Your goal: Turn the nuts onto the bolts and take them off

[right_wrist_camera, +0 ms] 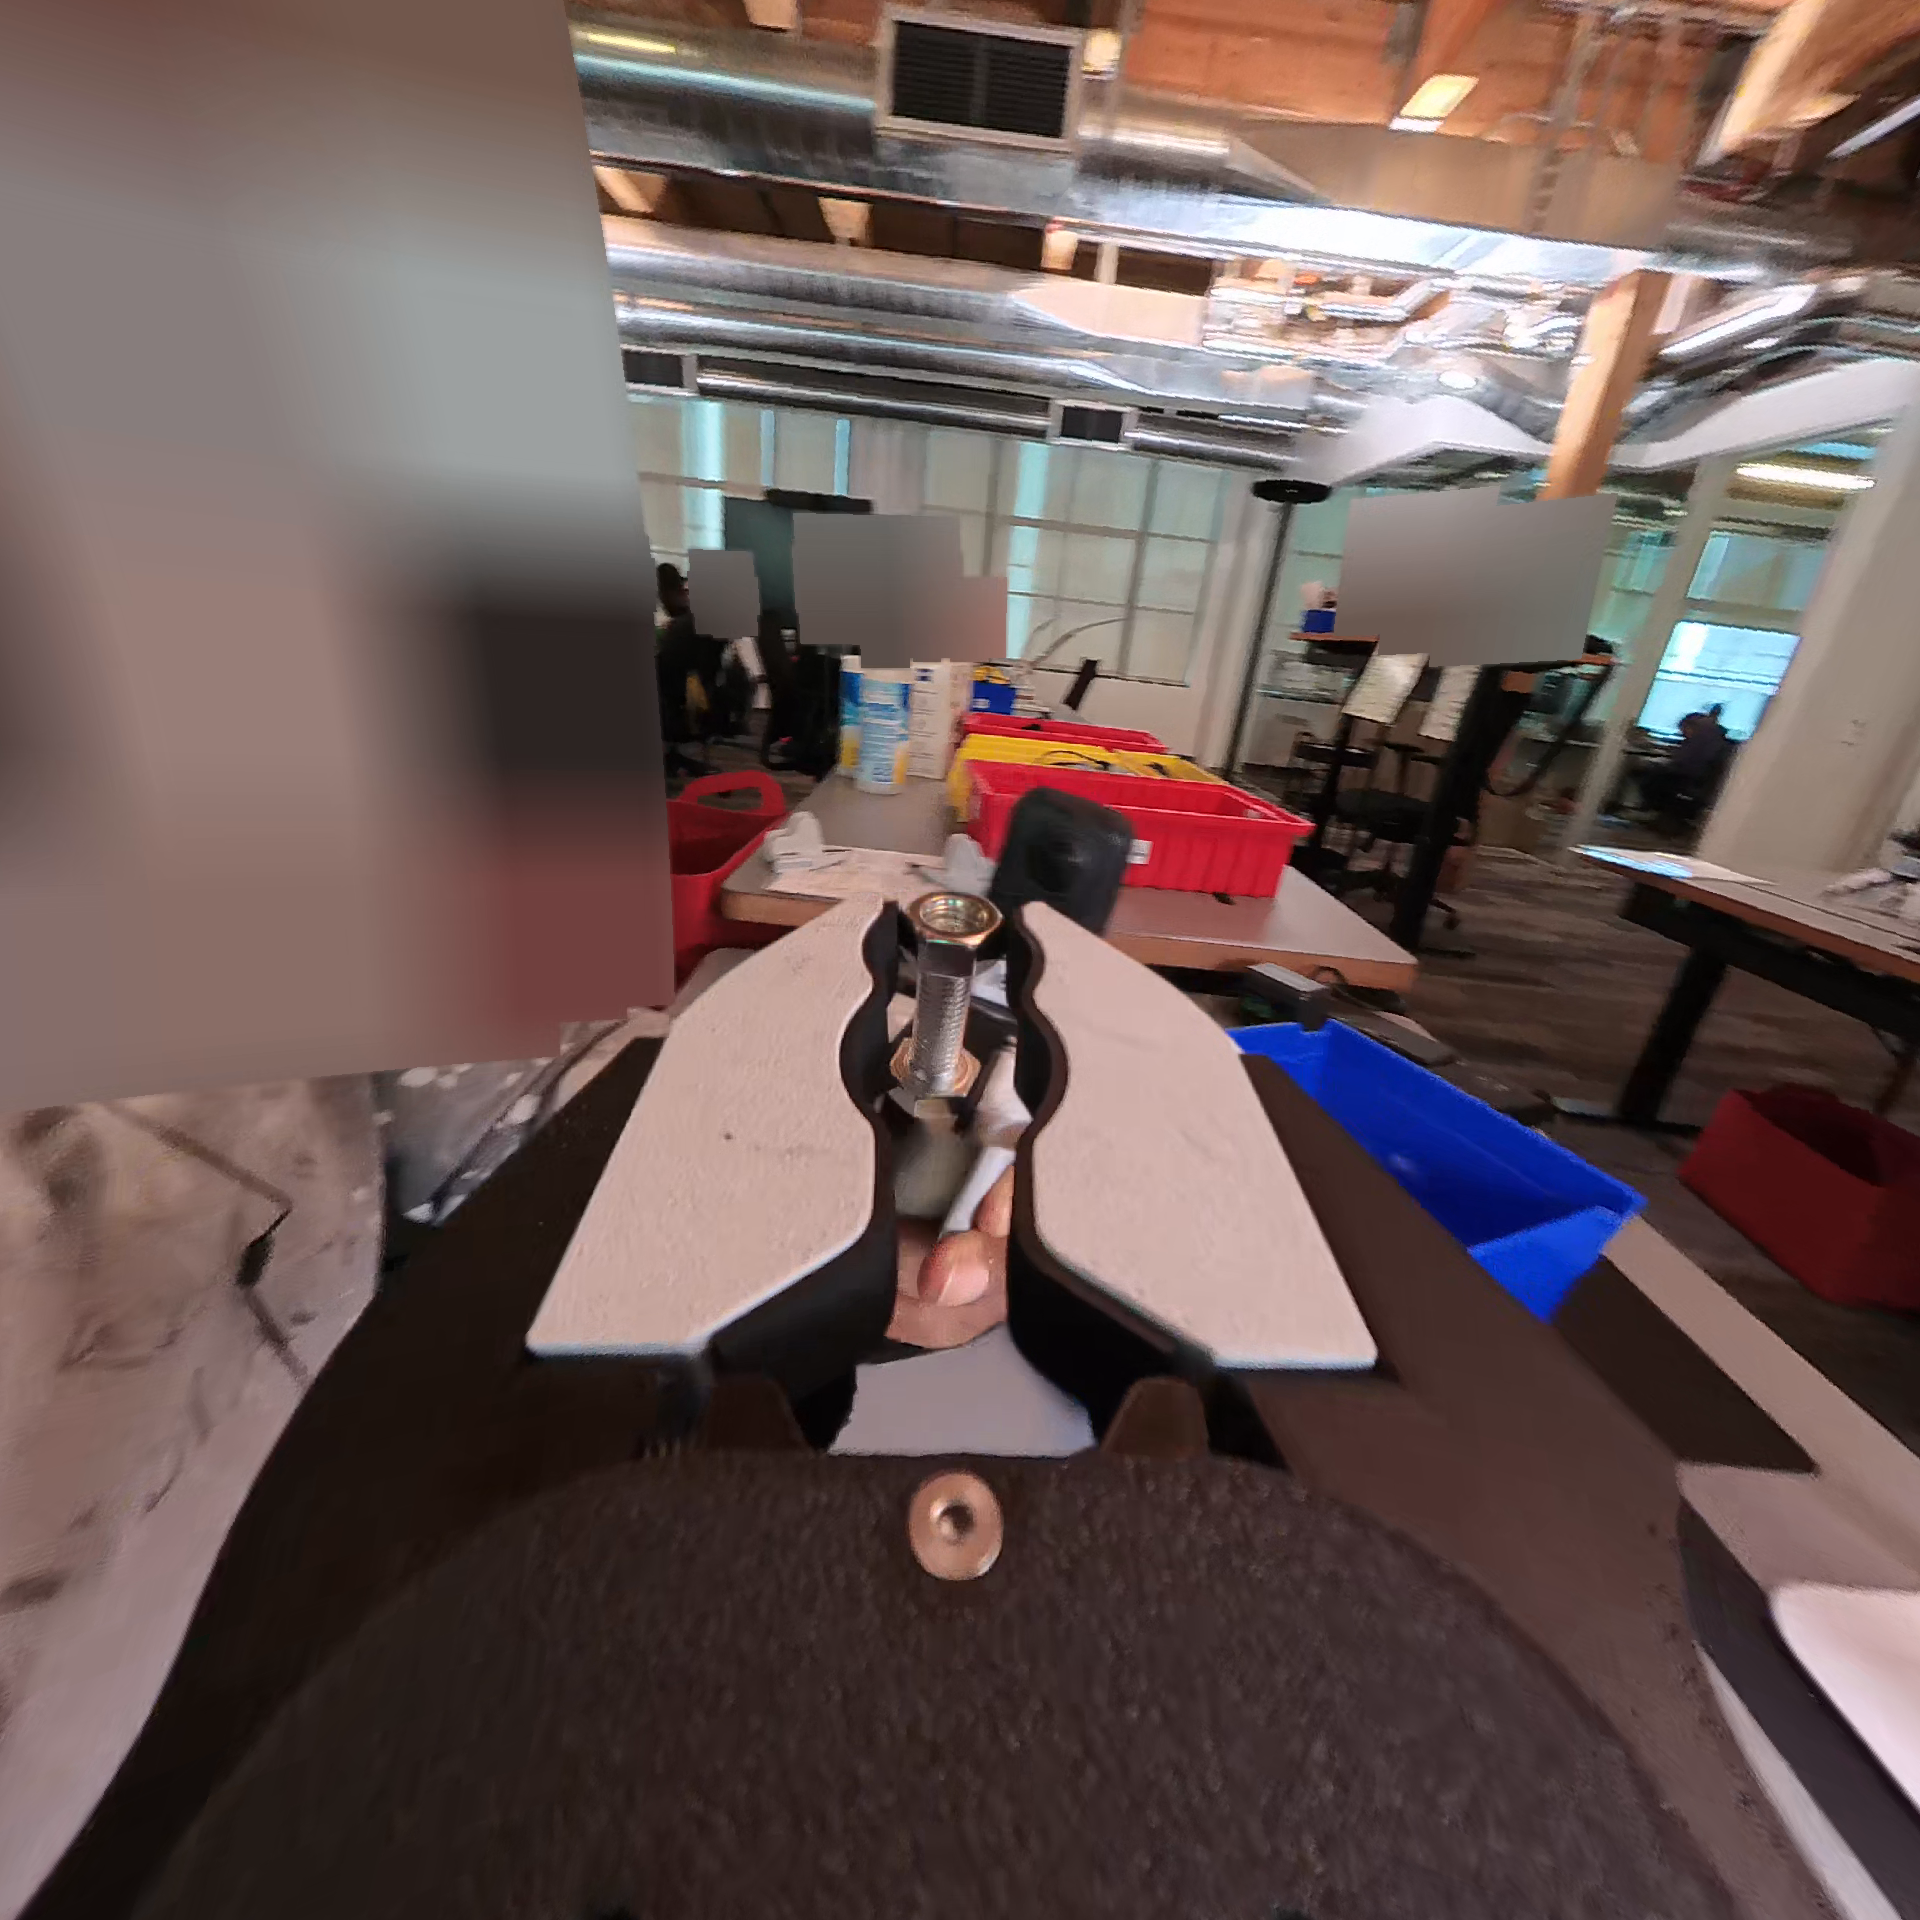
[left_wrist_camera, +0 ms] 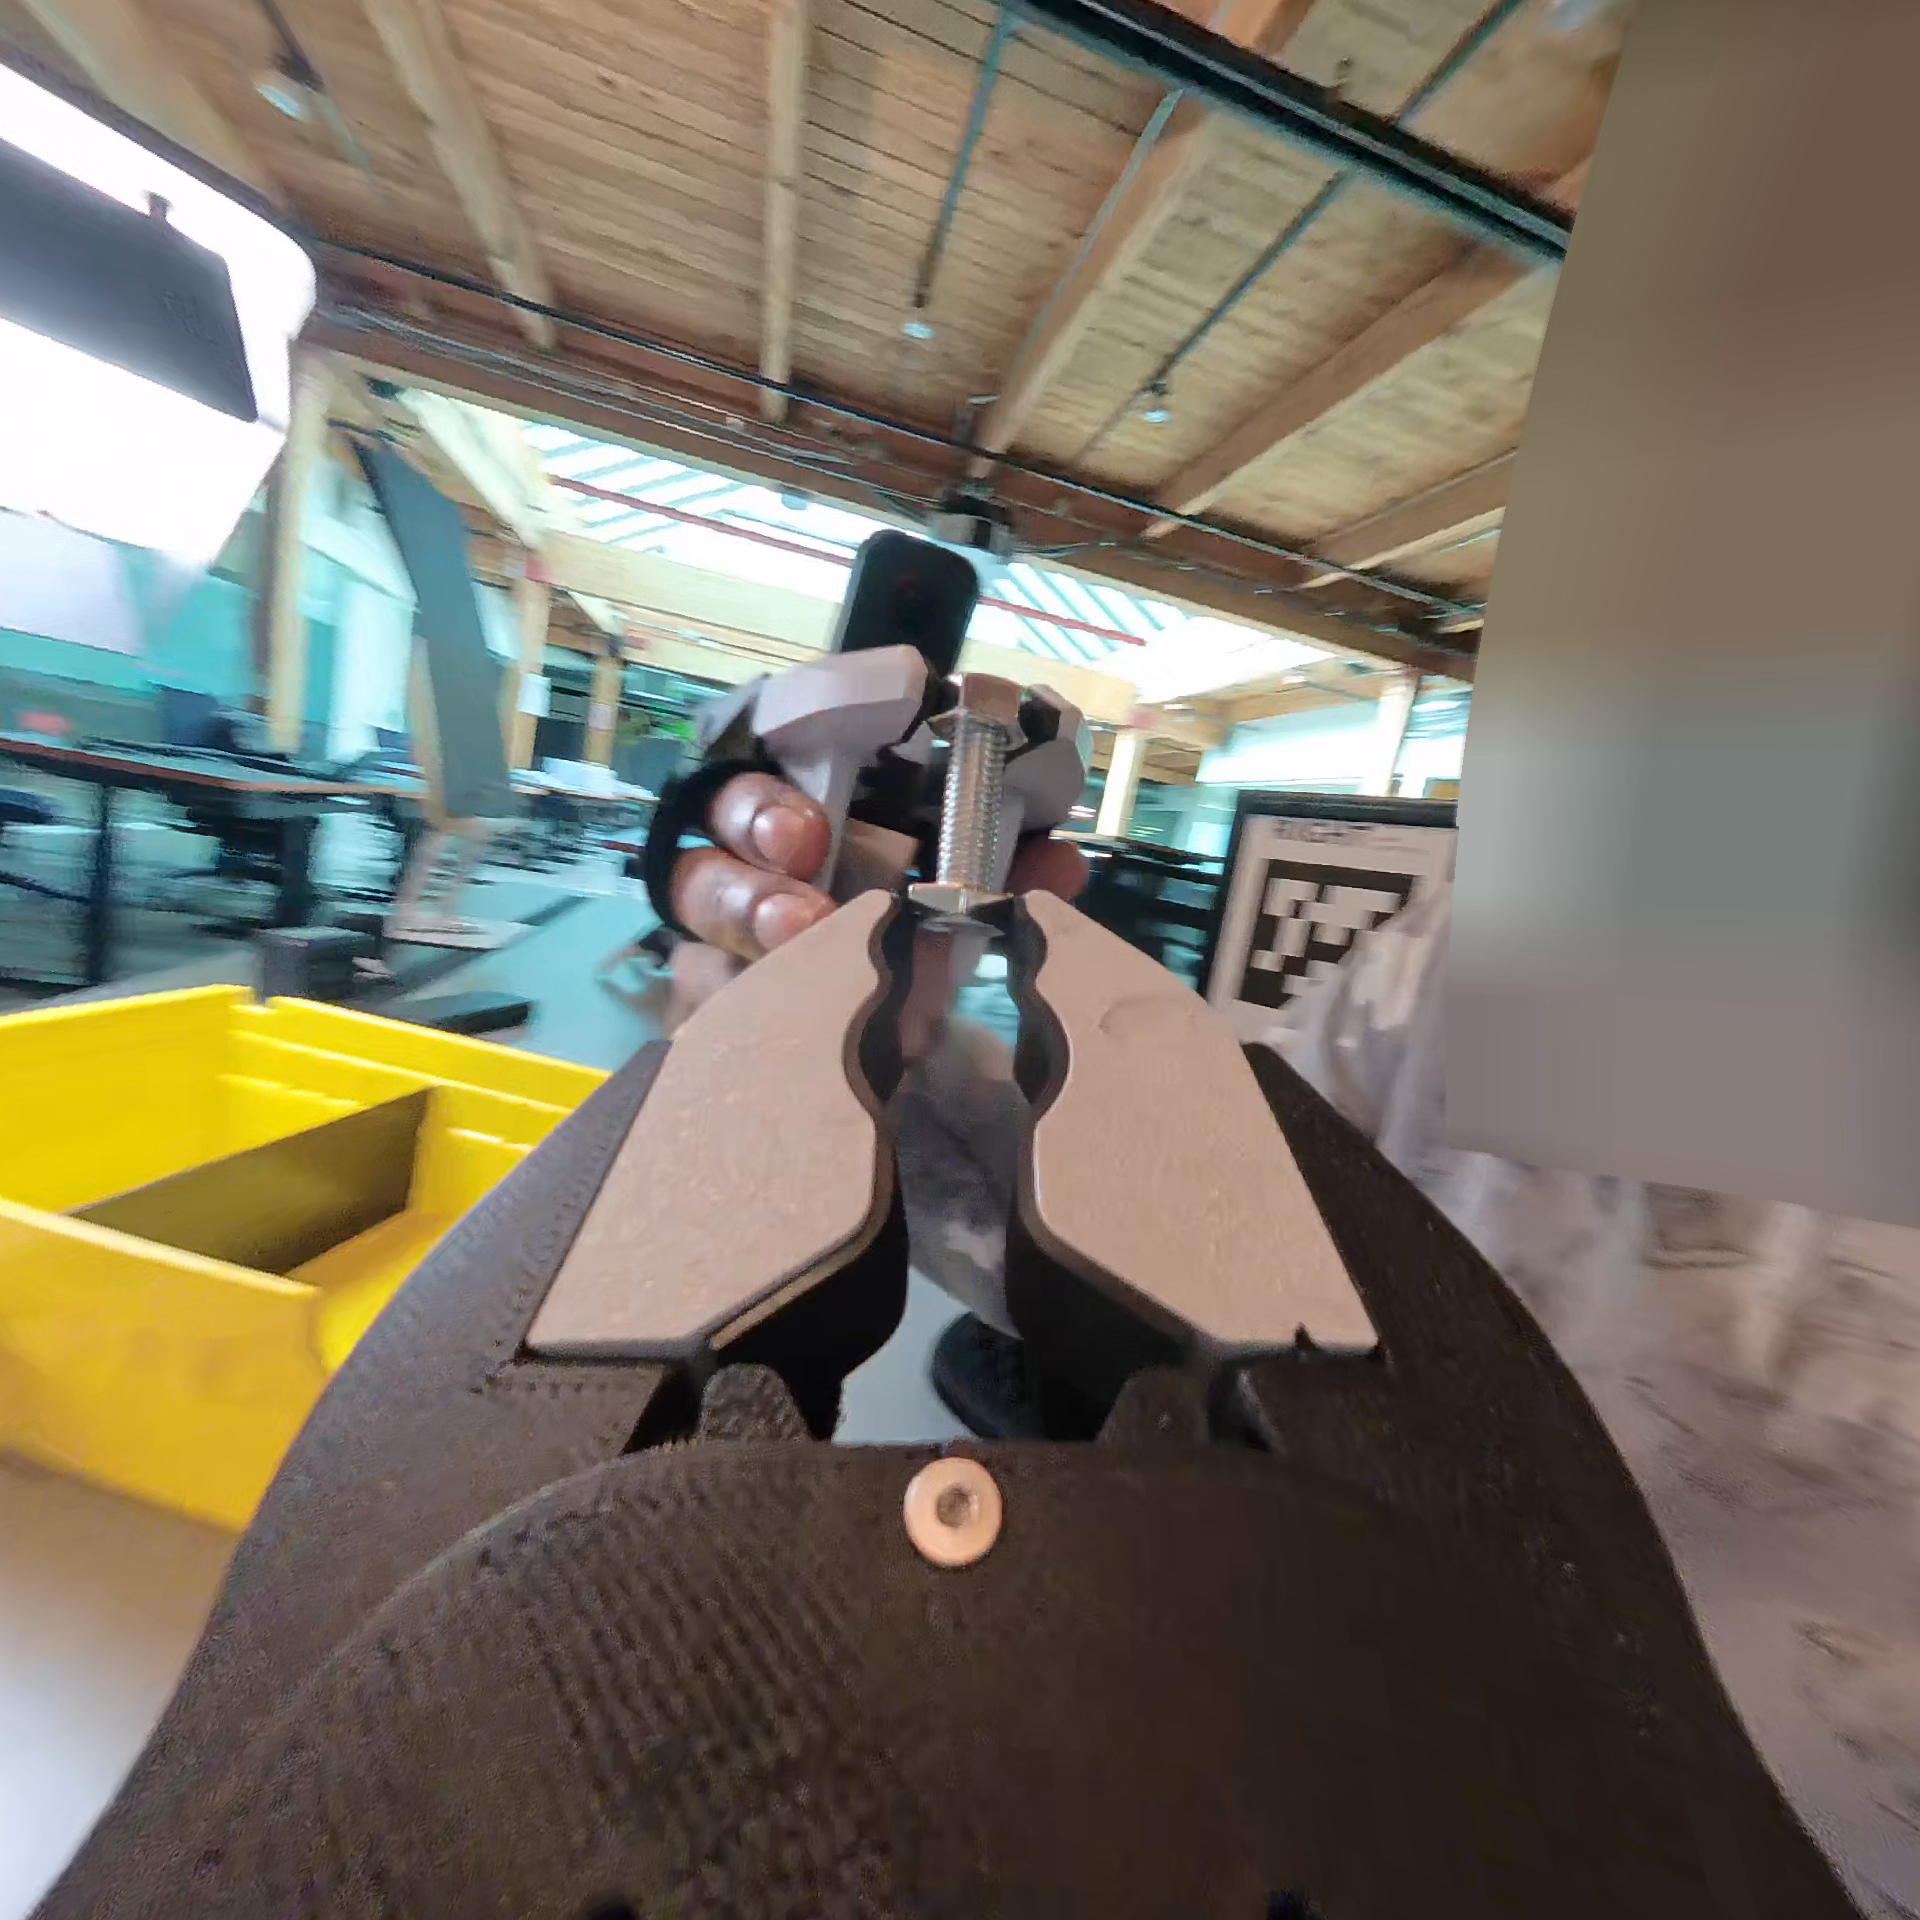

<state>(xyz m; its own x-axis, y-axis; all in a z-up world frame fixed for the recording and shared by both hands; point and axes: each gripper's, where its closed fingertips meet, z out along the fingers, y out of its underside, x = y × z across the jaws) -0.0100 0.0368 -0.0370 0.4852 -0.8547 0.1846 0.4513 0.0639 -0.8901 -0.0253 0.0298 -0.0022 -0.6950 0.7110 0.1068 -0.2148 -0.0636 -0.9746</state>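
Left hand-held gripper (left_wrist_camera: 958, 906) clamped on a hex nut (left_wrist_camera: 958, 902), bolt (left_wrist_camera: 966, 792) rising from it, right hand-held gripper (right_wrist_camera: 951, 920) clamped on the bolt head (right_wrist_camera: 954, 923), both held in the air, yellow bin (left_wrist_camera: 187, 1164) at left on the surface.

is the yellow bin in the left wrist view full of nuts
No, the yellow bin shows only a dark divider and bare compartments.

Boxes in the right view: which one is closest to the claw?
The blue box, just beside the right claw. The red box and yellow box sit farther back on the table.
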